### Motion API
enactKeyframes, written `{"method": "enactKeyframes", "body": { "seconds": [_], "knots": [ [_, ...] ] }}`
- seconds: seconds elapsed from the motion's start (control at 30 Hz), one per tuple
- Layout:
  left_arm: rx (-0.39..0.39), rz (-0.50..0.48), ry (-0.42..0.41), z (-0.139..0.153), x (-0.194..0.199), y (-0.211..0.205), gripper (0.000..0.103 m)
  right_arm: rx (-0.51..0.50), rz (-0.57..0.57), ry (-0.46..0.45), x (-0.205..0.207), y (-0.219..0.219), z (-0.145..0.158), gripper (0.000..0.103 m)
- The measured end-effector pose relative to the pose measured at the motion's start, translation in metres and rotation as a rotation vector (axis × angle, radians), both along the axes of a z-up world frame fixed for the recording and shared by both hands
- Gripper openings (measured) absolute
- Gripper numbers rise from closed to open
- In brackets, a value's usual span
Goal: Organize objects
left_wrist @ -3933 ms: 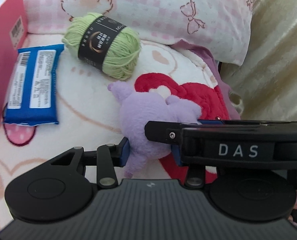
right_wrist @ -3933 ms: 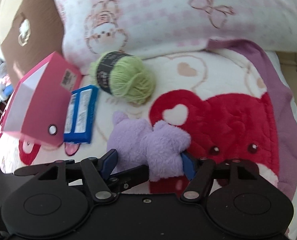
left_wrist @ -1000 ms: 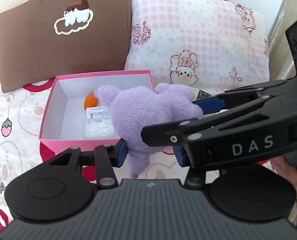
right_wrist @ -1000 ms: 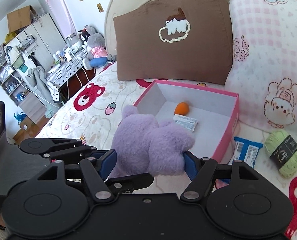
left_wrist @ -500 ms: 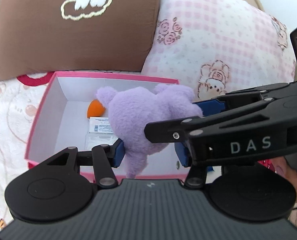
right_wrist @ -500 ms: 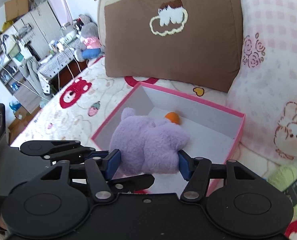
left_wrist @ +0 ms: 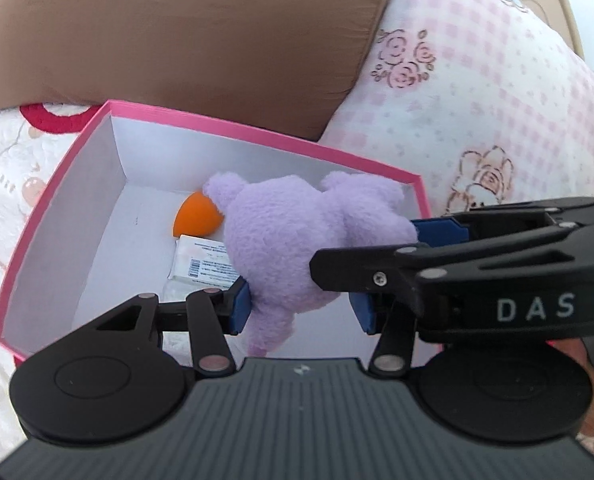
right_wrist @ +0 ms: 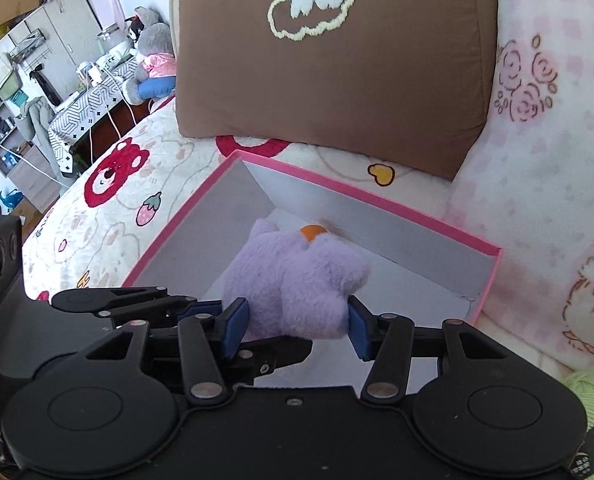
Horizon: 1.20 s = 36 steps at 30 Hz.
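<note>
Plush (left_wrist: 297, 236) lowered into box (left_wrist: 257, 130) (between jaws).

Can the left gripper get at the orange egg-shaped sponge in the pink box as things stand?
Probably not. The left gripper is shut on the purple plush toy, which hangs inside the pink box and partly covers the orange egg-shaped sponge.

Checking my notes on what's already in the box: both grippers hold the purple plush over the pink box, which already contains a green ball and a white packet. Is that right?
One detail is off. The ball in the pink box is orange, not green, as the left wrist view shows. The rest stands: the left gripper and right gripper hold the purple plush over the box, and a white packet lies inside.
</note>
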<state>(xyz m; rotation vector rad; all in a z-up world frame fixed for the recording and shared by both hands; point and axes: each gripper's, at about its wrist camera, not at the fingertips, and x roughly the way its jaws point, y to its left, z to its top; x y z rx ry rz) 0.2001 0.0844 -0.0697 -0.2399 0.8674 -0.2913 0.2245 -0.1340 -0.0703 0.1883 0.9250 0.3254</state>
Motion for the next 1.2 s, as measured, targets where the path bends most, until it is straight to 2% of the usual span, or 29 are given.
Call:
{"method": "enactKeyframes", "body": {
  "seconds": [0.17,0.3,0.4,0.73,0.9,1.2],
  "knots": [
    [-0.006,-0.005,0.004,-0.014,0.007,0.003,0.049,-0.022,-0.009,0.029,0.011,0.004,-0.01,0.055],
    [0.043,-0.02,0.005,-0.024,0.011,0.004,0.049,-0.021,-0.019,0.066,0.018,0.006,-0.021,0.052],
    [0.028,-0.008,0.035,-0.032,0.016,0.011,0.049,-0.029,-0.022,0.082,0.023,0.011,-0.029,0.051],
    [0.0,0.003,0.044,-0.042,0.027,0.025,0.049,-0.019,-0.056,0.1,0.036,0.011,-0.037,0.045],
    [-0.026,0.016,0.085,-0.053,0.034,0.027,0.043,-0.062,-0.058,0.103,0.038,0.012,-0.045,0.042],
    [-0.002,0.029,0.068,-0.049,0.032,0.029,0.042,-0.064,-0.088,0.125,0.041,0.002,-0.054,0.035]
  ]
}}
